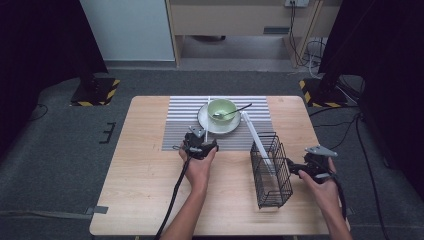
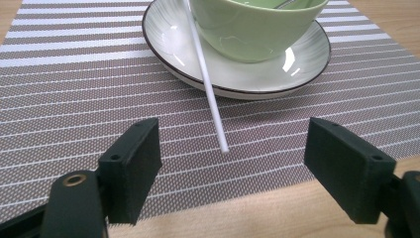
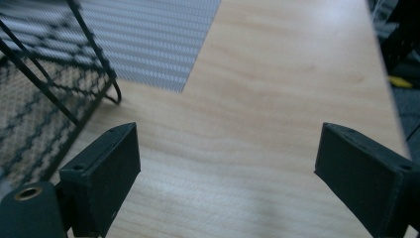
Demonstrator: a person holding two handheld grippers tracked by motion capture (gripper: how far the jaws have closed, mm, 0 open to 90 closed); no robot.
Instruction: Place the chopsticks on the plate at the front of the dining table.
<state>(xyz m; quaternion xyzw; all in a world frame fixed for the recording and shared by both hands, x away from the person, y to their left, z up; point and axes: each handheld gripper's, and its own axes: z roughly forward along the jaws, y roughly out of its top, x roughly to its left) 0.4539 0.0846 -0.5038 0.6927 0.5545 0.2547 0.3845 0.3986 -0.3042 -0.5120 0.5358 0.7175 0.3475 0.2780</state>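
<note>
One bowl (image 1: 221,109), one saucer (image 1: 206,122), perhaps two chopsticks (image 1: 256,136).

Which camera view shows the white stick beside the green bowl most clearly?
The left gripper view: the white stick leans over the plate's rim, its tip on the striped mat, between the open jaws. The high view shows it as a thin line. The right gripper view faces the table.

Both my grippers open, held low over the counter.

My left gripper (image 1: 200,145) points away from me, fingers (image 2: 131,166) spread wide with nothing pressed between them; my right gripper (image 1: 300,167) points leftward, fingers (image 3: 101,173) equally parted and empty.
</note>
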